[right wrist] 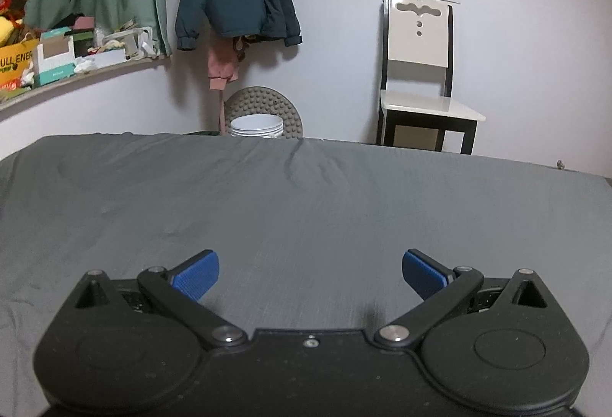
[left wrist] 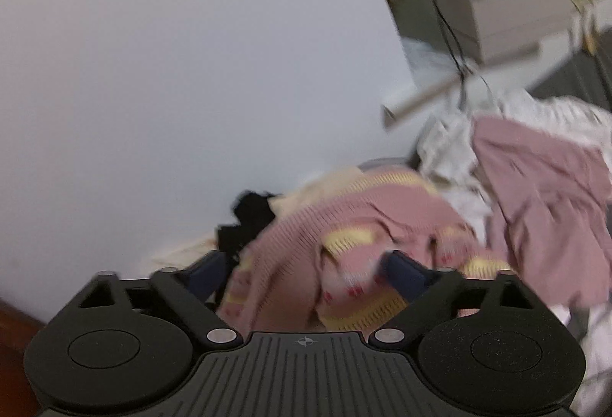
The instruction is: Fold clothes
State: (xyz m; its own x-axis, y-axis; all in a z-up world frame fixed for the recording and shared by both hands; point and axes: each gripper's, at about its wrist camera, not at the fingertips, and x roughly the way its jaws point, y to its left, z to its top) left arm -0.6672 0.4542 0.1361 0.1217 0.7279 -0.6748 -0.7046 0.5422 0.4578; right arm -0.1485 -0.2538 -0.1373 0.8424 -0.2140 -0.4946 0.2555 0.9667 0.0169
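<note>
Pink-and-yellow striped knit sweater (left wrist: pixel 344 248) lay bunched between the spread blue pads of the left gripper (left wrist: pixel 306 275), whose jaws stood wide around it, not clamped. Beside it sat a mauve garment (left wrist: pixel 543 202) and white clothes (left wrist: pixel 447 149). Over bare grey bedsheet (right wrist: pixel 306 195), the right gripper (right wrist: pixel 310 275) gaped wide, empty.

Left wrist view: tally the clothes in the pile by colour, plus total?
Pink with yellow stripes: 1, sweater in front of the open left claw
Plain pink: 1, garment
White: 1, cloth, maybe more than one piece
Black: 1, item
Cream: 1, piece, blurred
Total: 5 told apart
</note>
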